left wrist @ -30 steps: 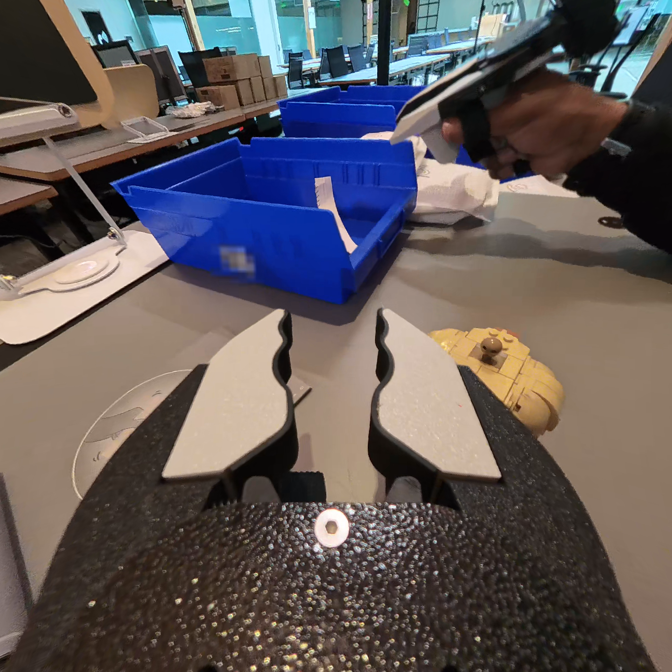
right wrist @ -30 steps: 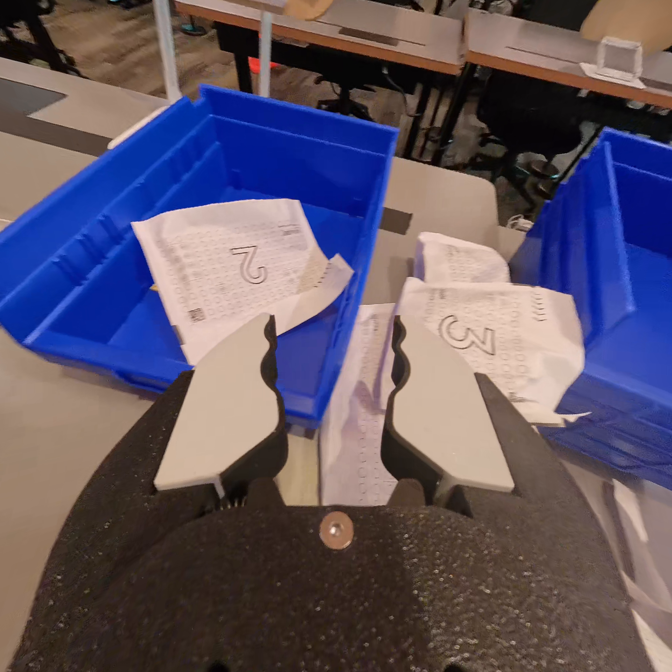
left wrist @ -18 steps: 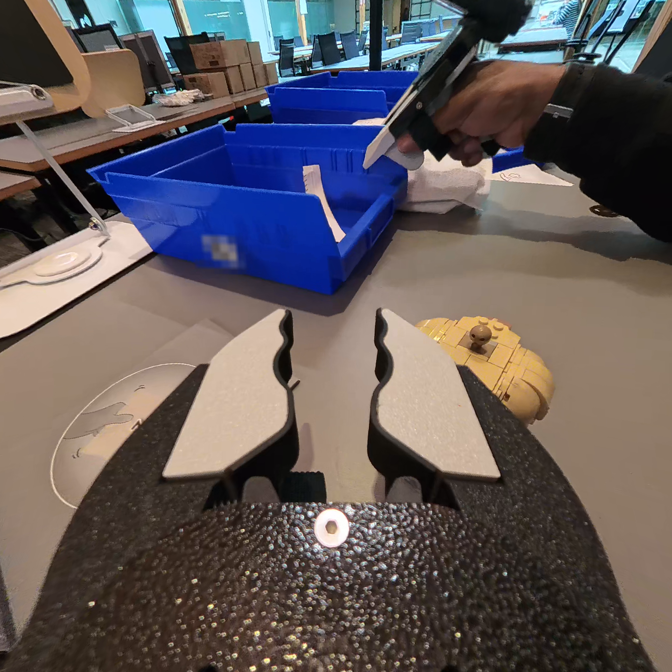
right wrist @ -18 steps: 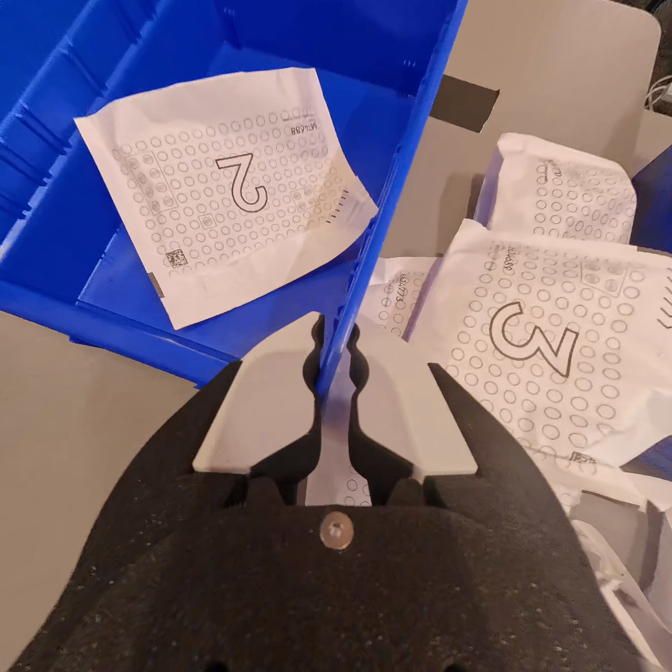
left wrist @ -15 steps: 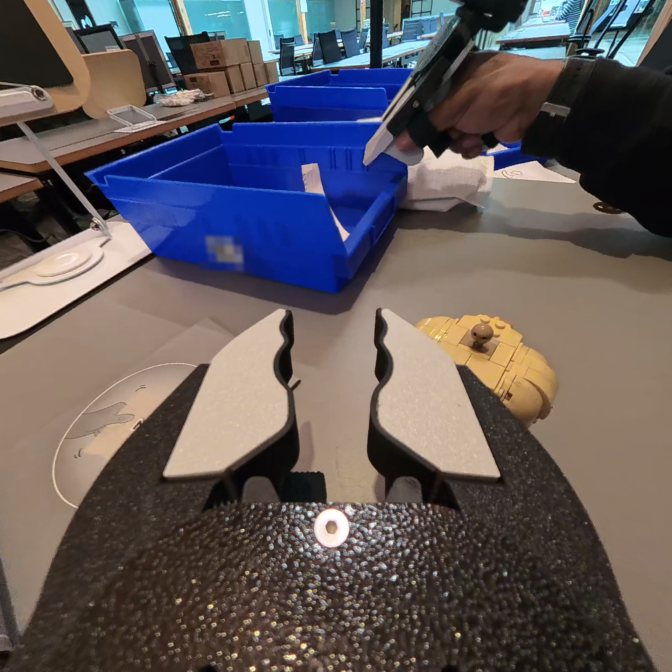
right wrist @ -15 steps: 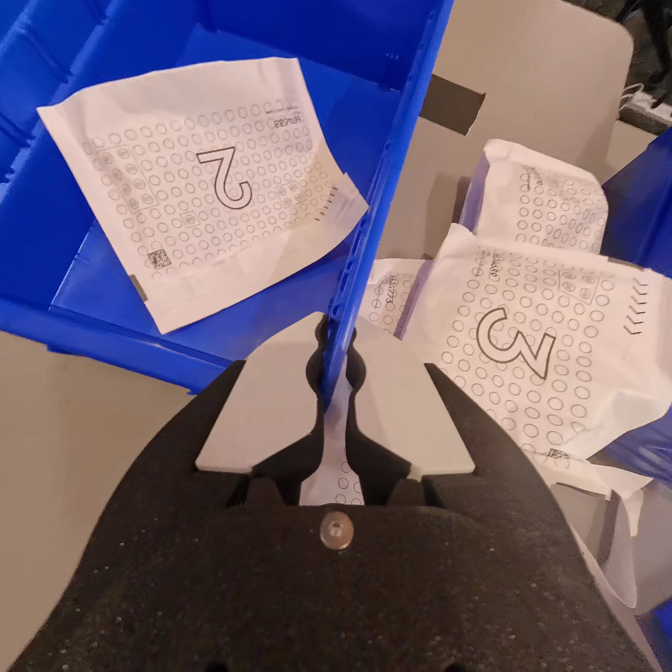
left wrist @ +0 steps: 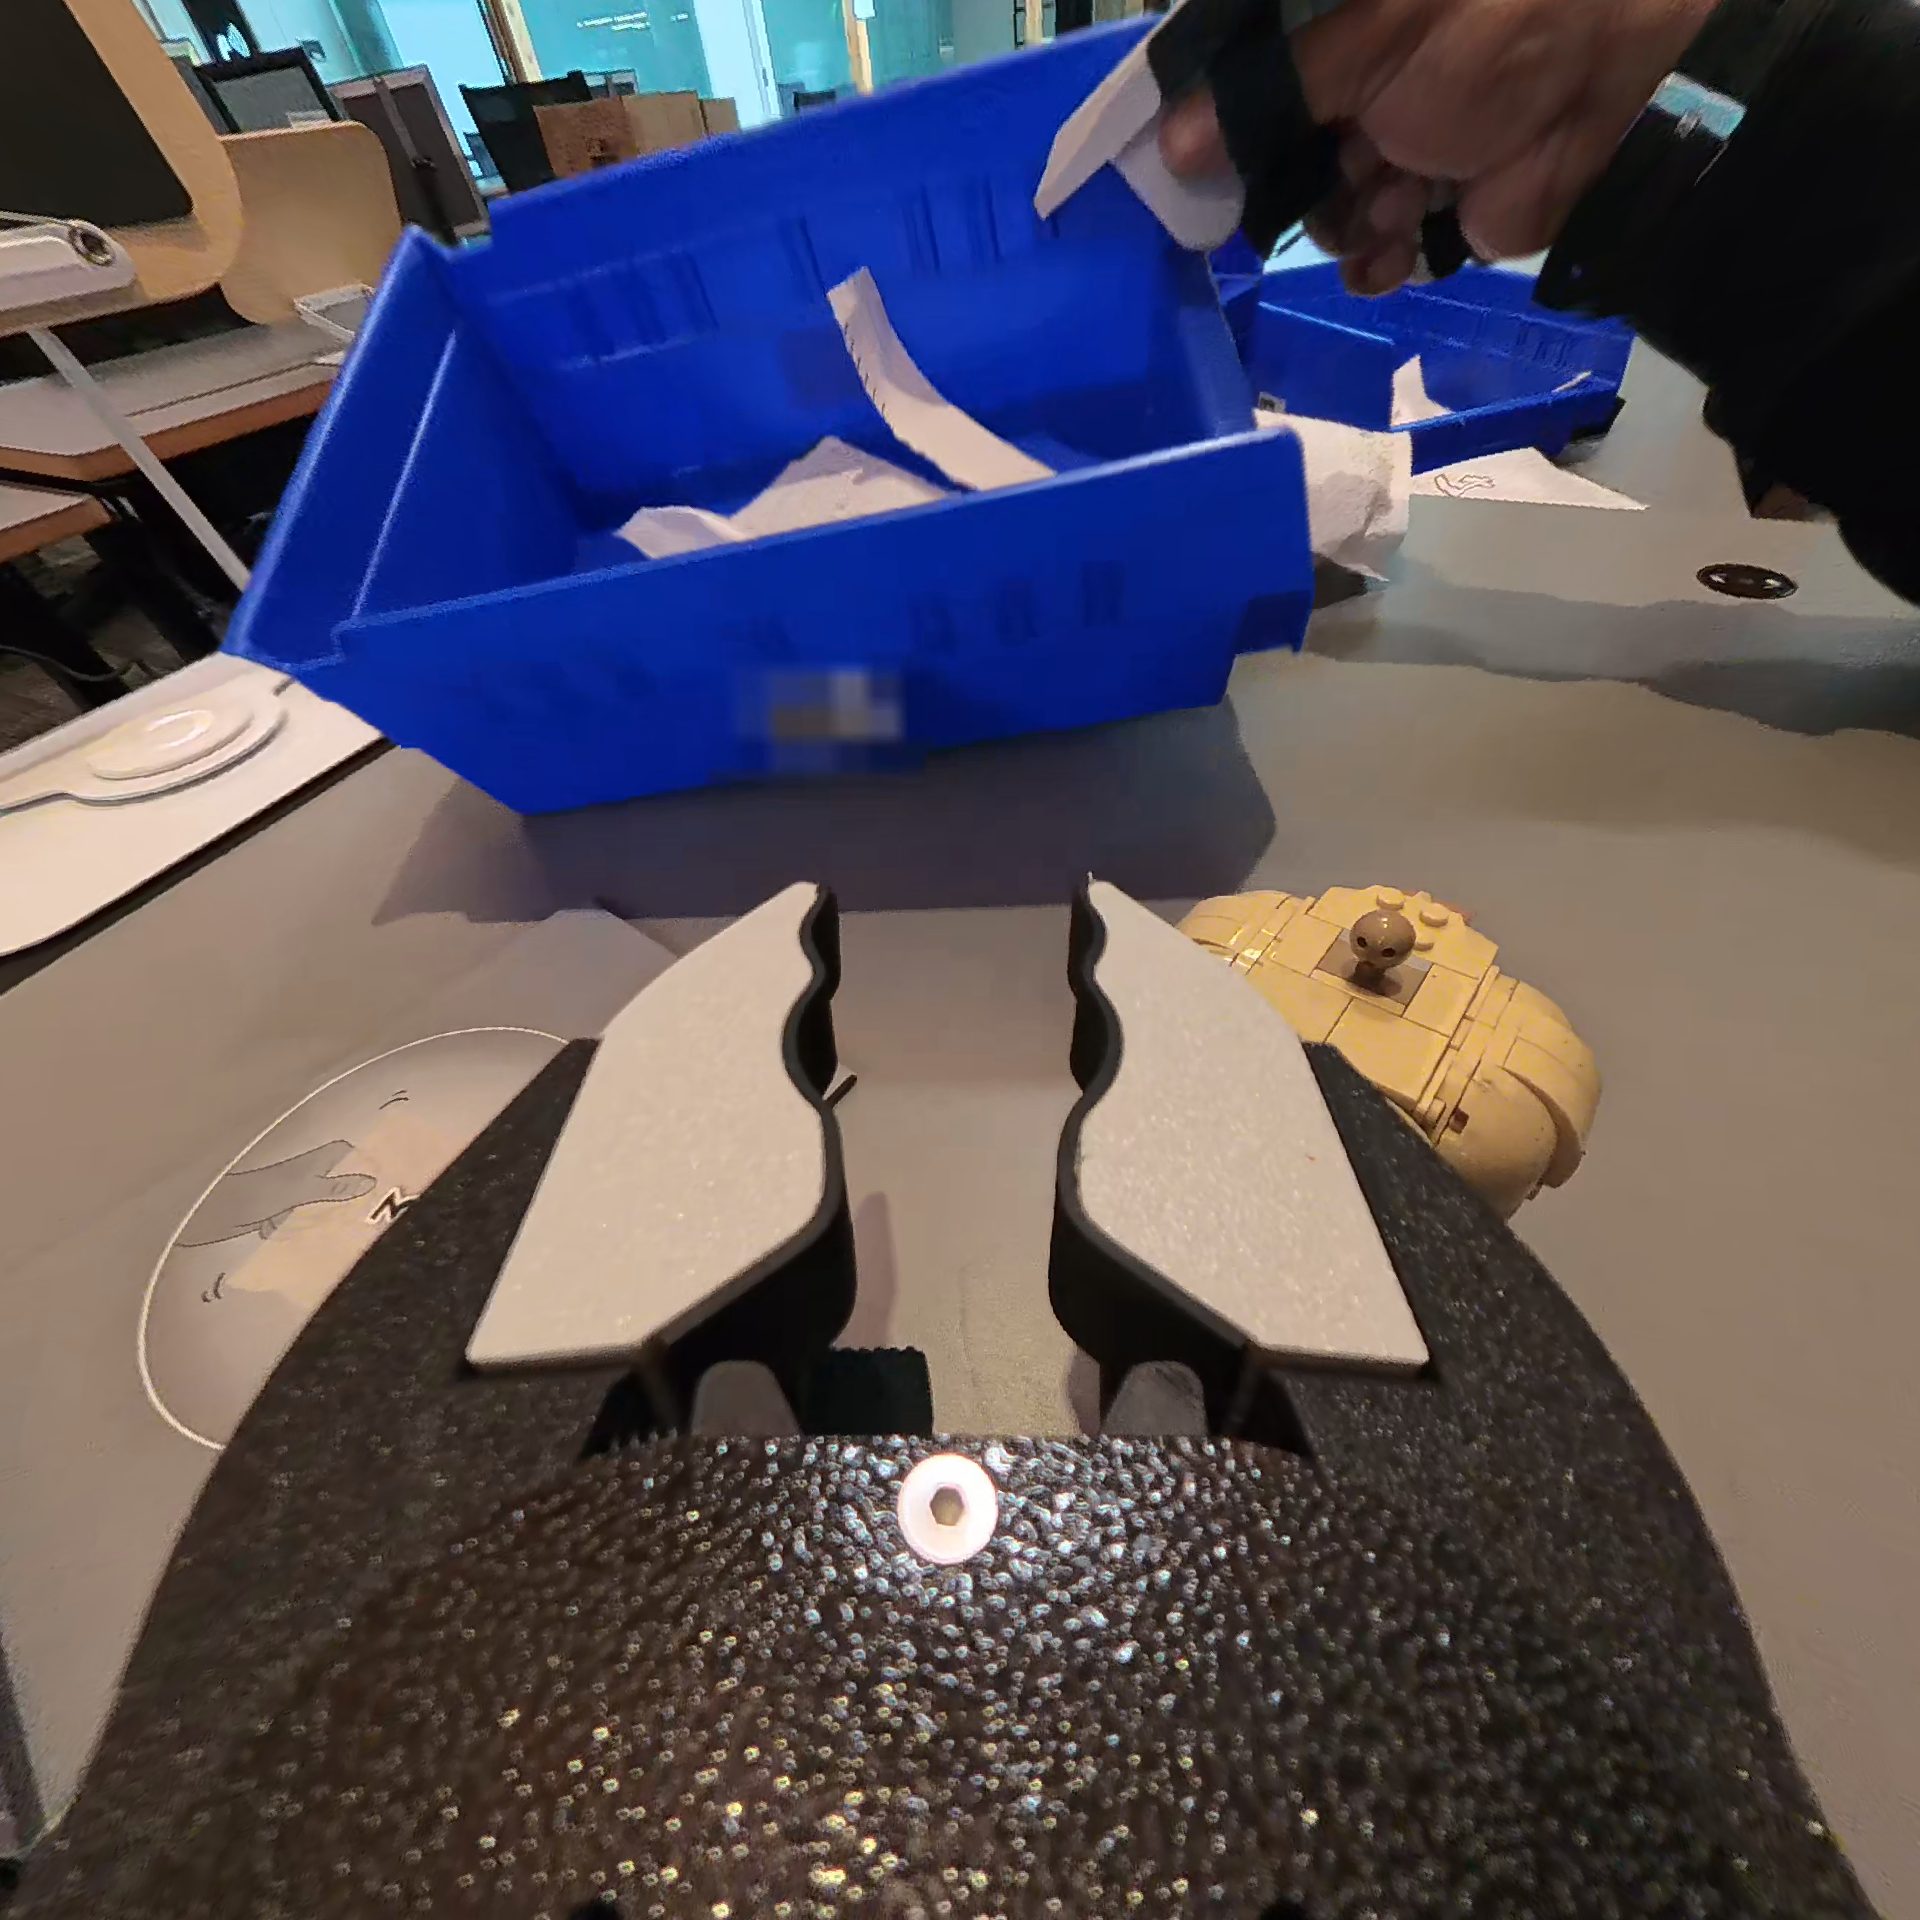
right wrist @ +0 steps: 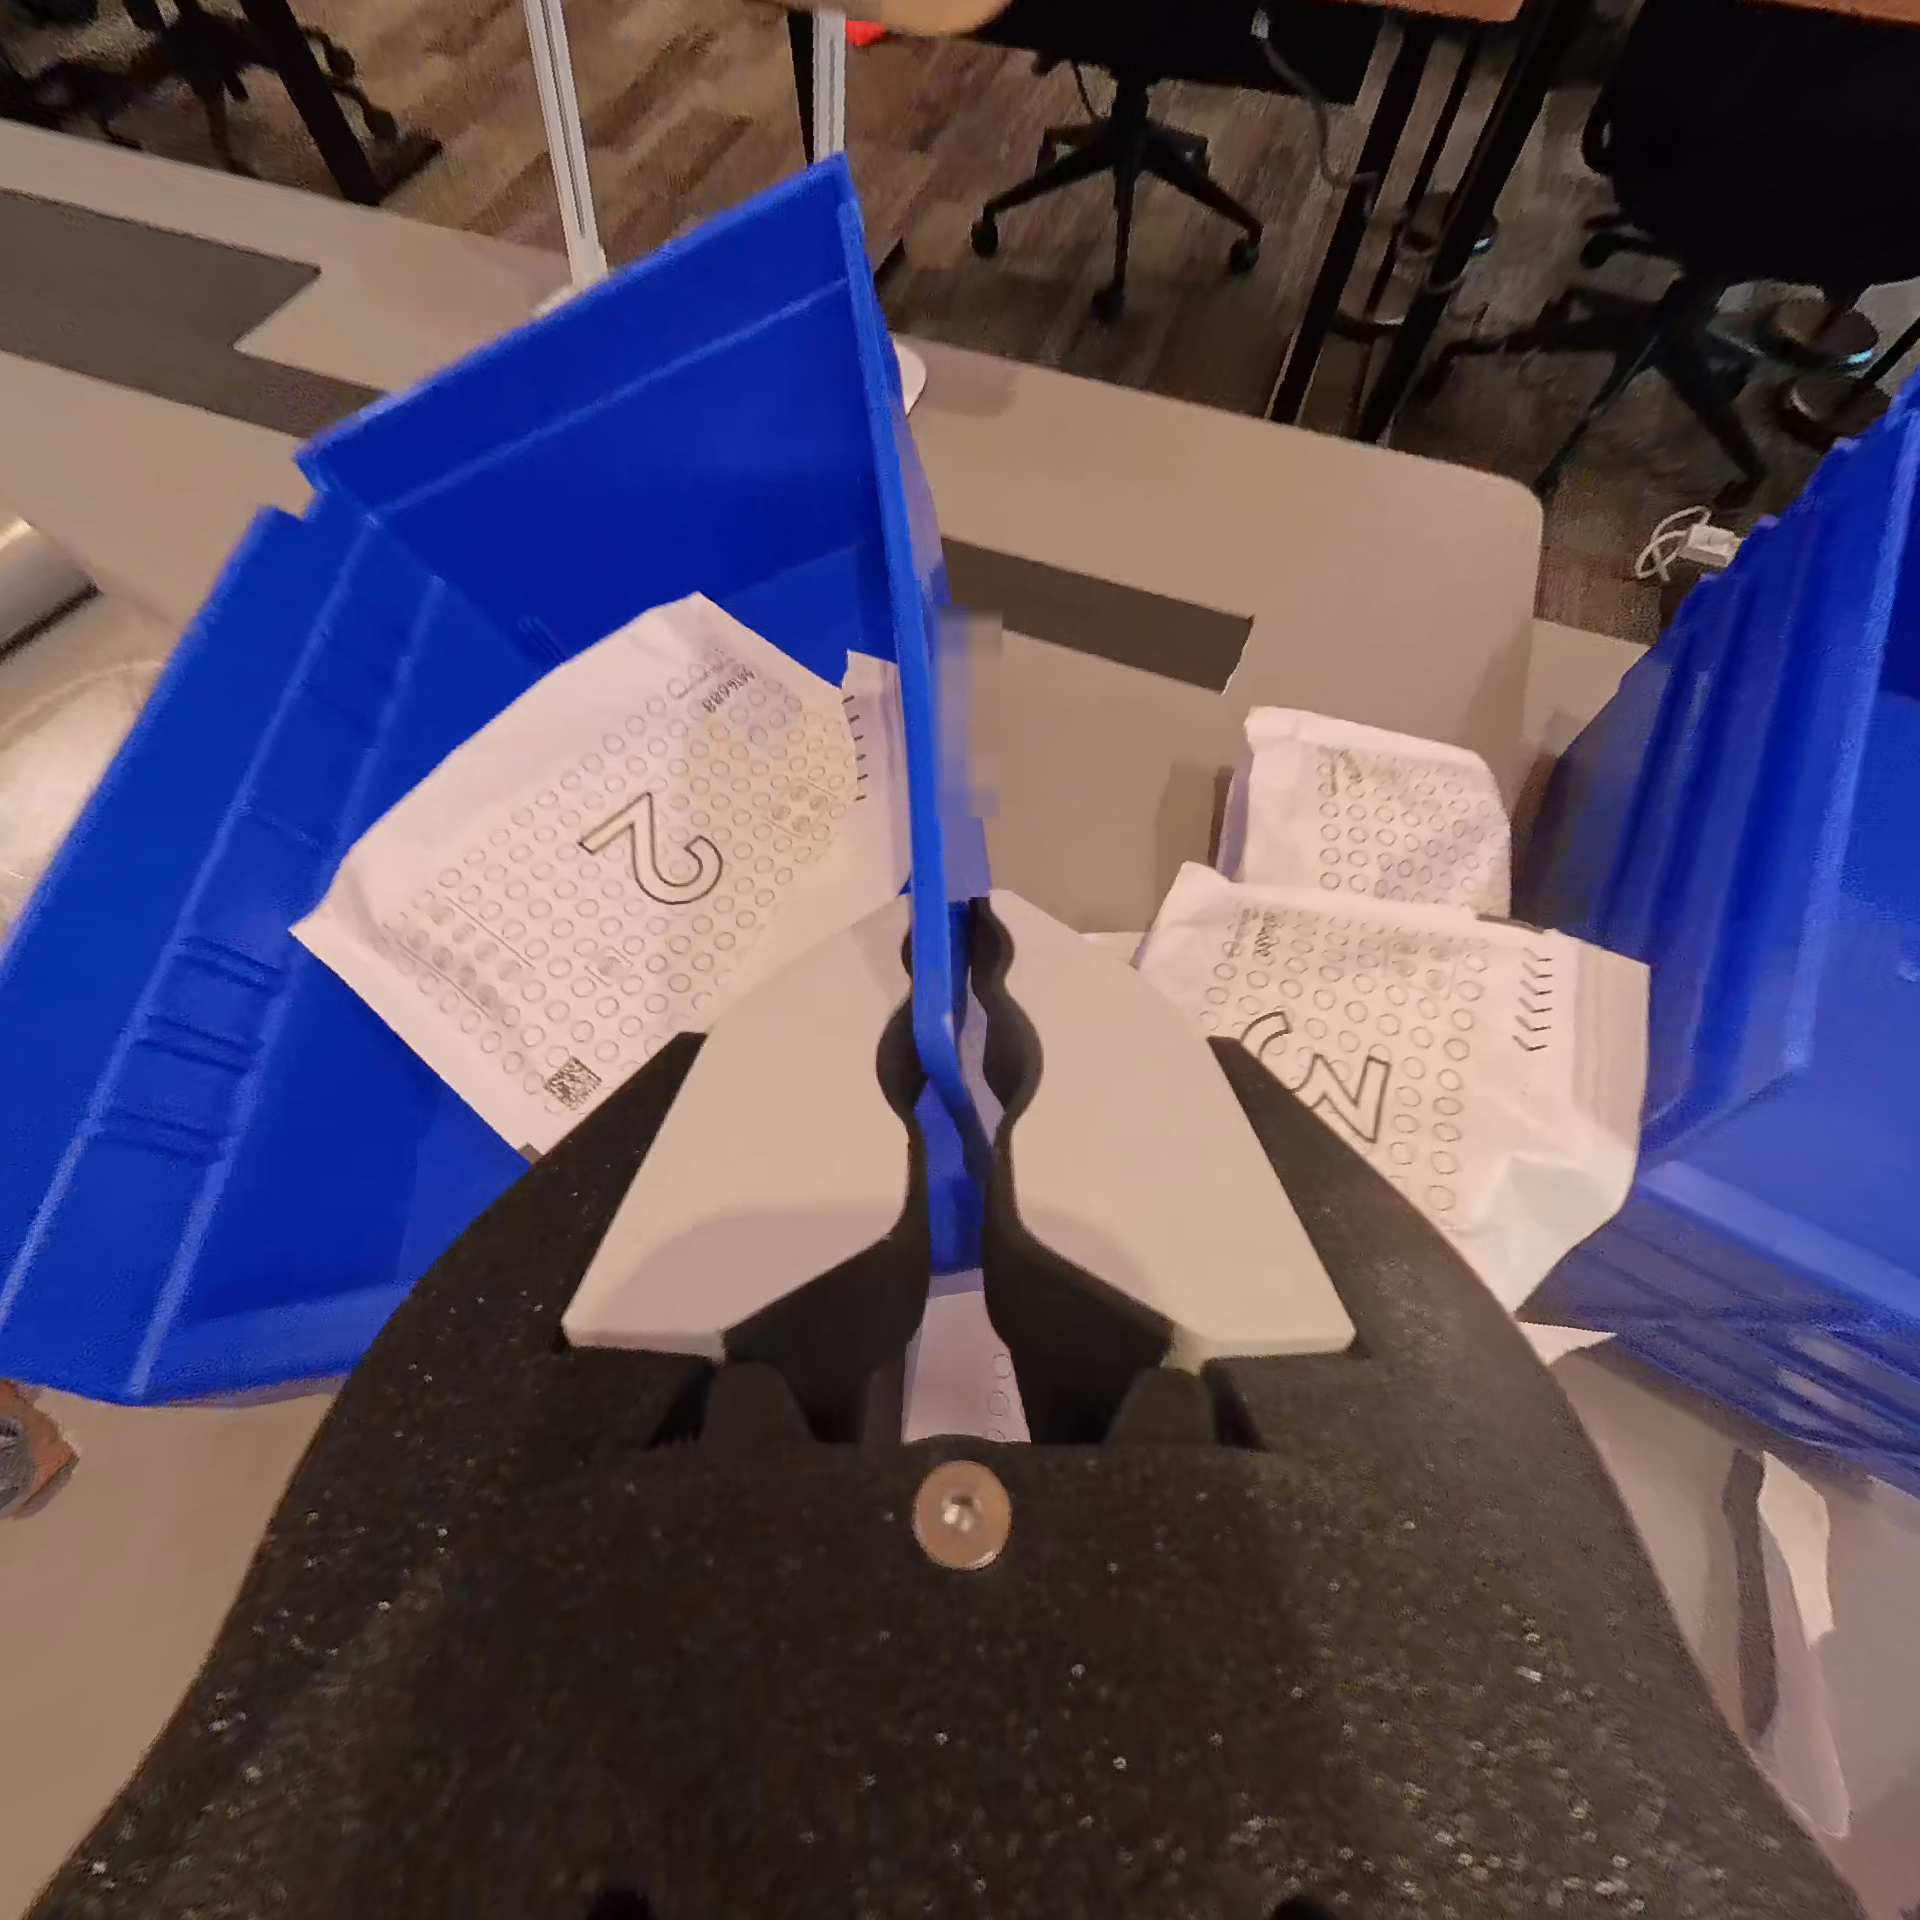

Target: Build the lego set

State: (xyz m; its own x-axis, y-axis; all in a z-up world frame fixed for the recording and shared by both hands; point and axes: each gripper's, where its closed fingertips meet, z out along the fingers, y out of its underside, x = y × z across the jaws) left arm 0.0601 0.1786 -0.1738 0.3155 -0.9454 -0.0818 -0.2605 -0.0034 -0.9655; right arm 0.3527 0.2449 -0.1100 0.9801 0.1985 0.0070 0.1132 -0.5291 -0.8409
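Observation:
My right gripper [right wrist: 948, 925] is shut on the side wall of a blue bin [right wrist: 312, 831] and holds that side raised, so the bin is tilted. A white paper bag [right wrist: 623, 862] printed with circles lies inside against the held wall. In the left wrist view the tilted bin [left wrist: 727, 644] shows ahead, with the bag [left wrist: 831, 499] in it and the right gripper [left wrist: 1101, 156] at its upper far corner, held by a hand. My left gripper [left wrist: 954, 904] is open and empty, low over the grey table [left wrist: 1558, 831], just left of a tan brick model [left wrist: 1434, 1029].
Two more white paper bags [right wrist: 1382, 1029] [right wrist: 1371, 810] lie on the table right of the held bin. A second blue bin [right wrist: 1766, 935] stands at the right. A round printed disc [left wrist: 291, 1195] and a white lamp base [left wrist: 156, 748] are at the left. Across from one pair of fingers to the other is roughly 30 centimeters. The round printed disc [left wrist: 291, 1195] is about 15 centimeters from my left fingertips and 40 centimeters from my right.
My right gripper went from open to shut on the bin's wall, then lifted it; the bin tilted and swung nearer the left gripper, and the bag inside shifted. The left gripper stayed open.

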